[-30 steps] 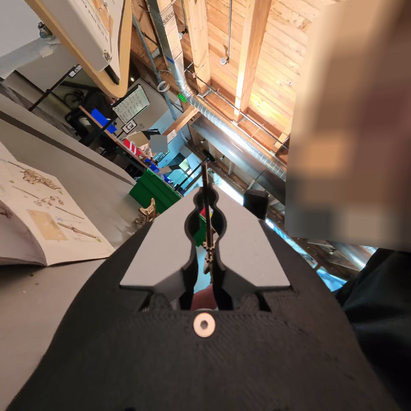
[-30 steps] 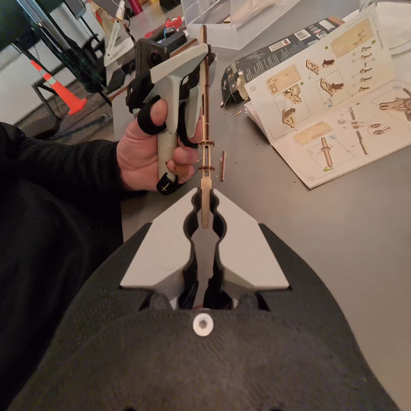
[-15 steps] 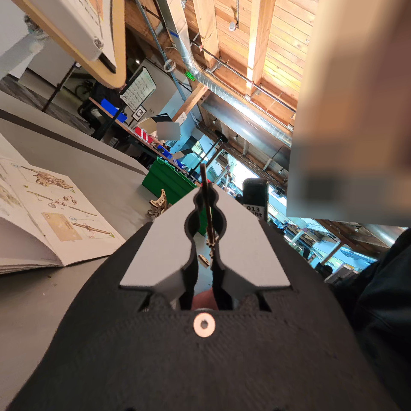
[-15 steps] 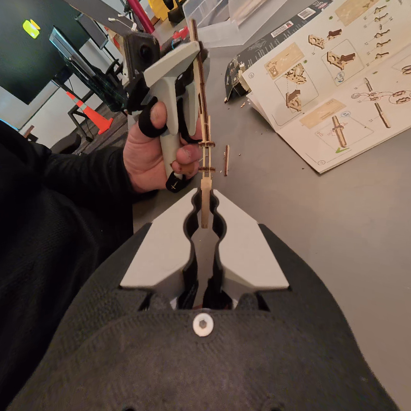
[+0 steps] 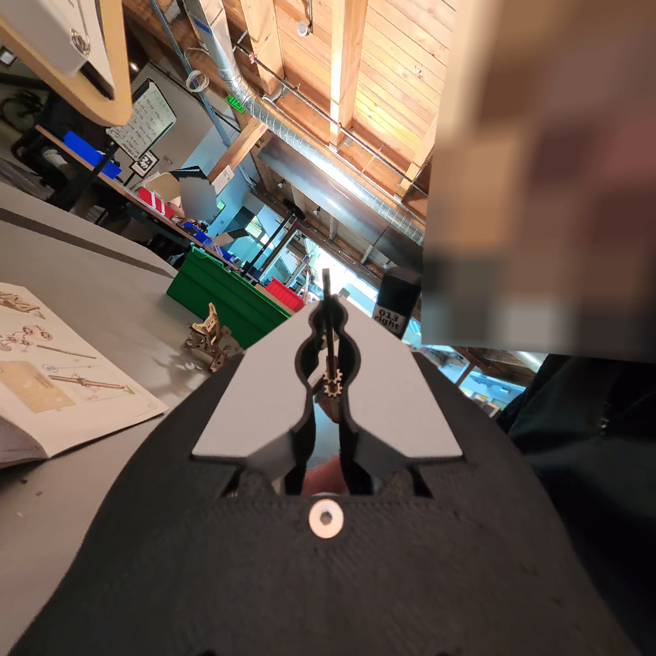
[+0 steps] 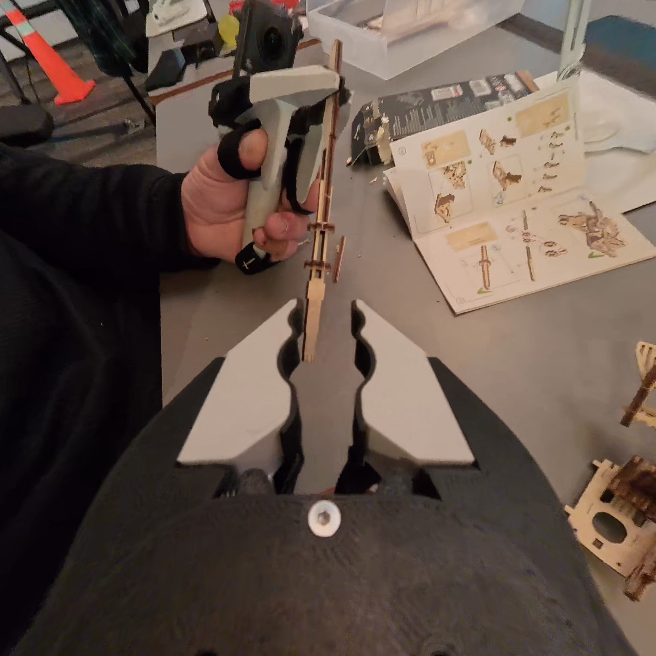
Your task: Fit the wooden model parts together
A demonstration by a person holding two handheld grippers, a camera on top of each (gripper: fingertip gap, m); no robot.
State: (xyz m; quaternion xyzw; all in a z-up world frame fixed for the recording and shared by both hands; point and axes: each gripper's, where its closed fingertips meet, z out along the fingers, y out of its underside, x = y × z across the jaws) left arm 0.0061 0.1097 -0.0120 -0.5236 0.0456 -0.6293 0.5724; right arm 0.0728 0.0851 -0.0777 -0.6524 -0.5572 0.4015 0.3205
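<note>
A long thin wooden shaft with two small cross pieces stands nearly upright. My left gripper, held by a hand, is shut on its upper part. In the left wrist view the shaft shows edge-on between the shut fingers of my left gripper, with a small gear on it. My right gripper is open. The shaft's lower end hangs between its fingers, close to the left finger; I cannot tell if they touch. A short wooden stick lies on the grey table.
An open instruction booklet lies to the right, with a black box and a clear plastic bin behind it. Wooden sub-assemblies sit at the right edge. The left wrist view shows the booklet, a wooden part and a green bin. Left tips to right tips: about 10 centimetres. Between my right fingertips and the short wooden stick there is roughly 12 centimetres.
My right gripper has opened and let go of the shaft's lower end, which it held before. The left gripper still holds the shaft and has tilted a little.
</note>
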